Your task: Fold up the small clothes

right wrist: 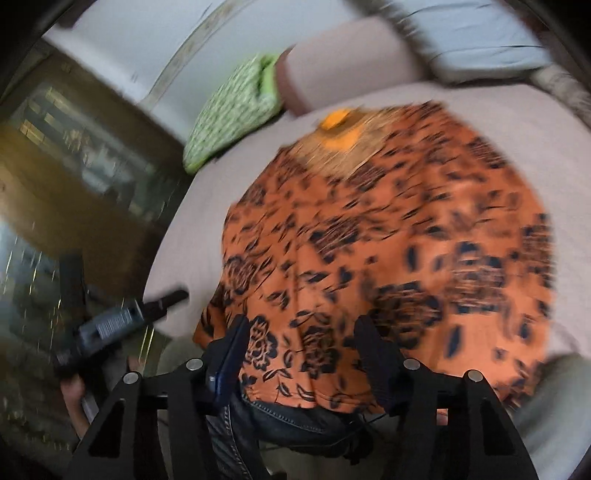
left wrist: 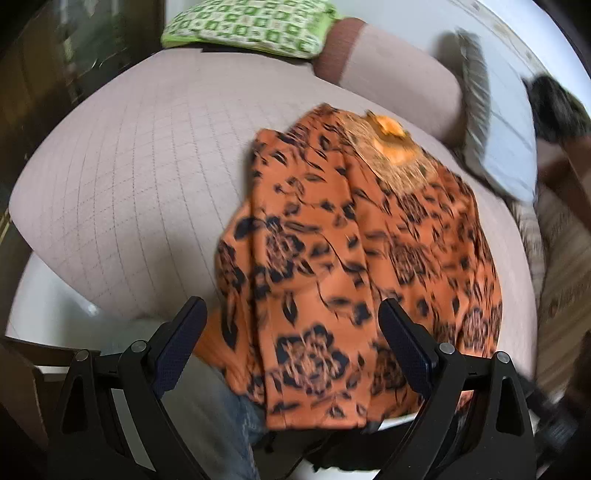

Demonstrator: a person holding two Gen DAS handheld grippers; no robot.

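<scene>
The orange floral garment (left wrist: pixel 332 240) lies spread on the pale quilted sofa seat (left wrist: pixel 129 166), its near hem hanging over the front edge above your jeans (right wrist: pixel 280 413). Your left gripper (left wrist: pixel 291 325) hovers over that hem with its jaws apart and nothing clamped. Your right gripper (right wrist: pixel 299 339) straddles the hem farther along; its jaws stand part-way apart, cloth between them, but you cannot tell whether the pads press on it. A green patterned cushion (left wrist: pixel 251 26) rests at the sofa's far end.
</scene>
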